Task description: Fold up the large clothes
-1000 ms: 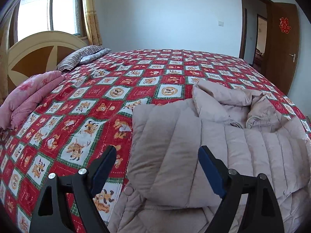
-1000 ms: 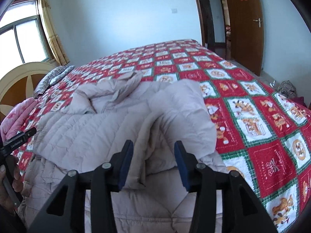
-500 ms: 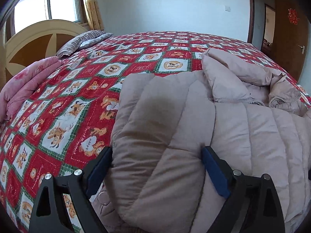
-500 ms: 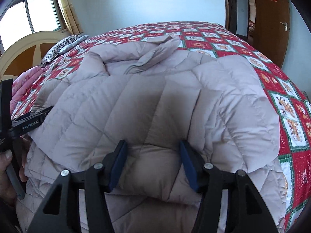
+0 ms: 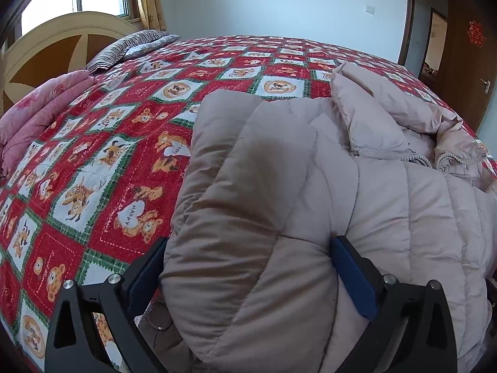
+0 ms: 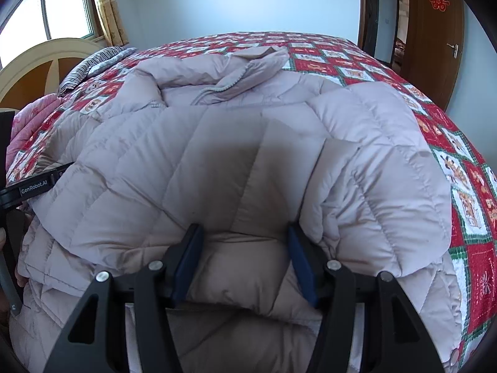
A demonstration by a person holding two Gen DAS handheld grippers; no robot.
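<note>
A large pale pink-beige quilted down coat lies on the bed, its sides folded over its middle and its zipped collar at the far end; it also fills the right wrist view. My left gripper is open, its blue-padded jaws straddling the thick folded left edge of the coat. My right gripper is open, with a puffy fold of the coat's near edge between its jaws. The left gripper's arm shows at the left edge of the right wrist view.
The bed carries a red patchwork quilt with bear pictures. A folded pink blanket and a striped pillow lie by the cream headboard. A brown door stands at the far right.
Both grippers have moved forward and down onto the coat, whose folded edges now sit between their open jaws. The coat fills more of both views.
</note>
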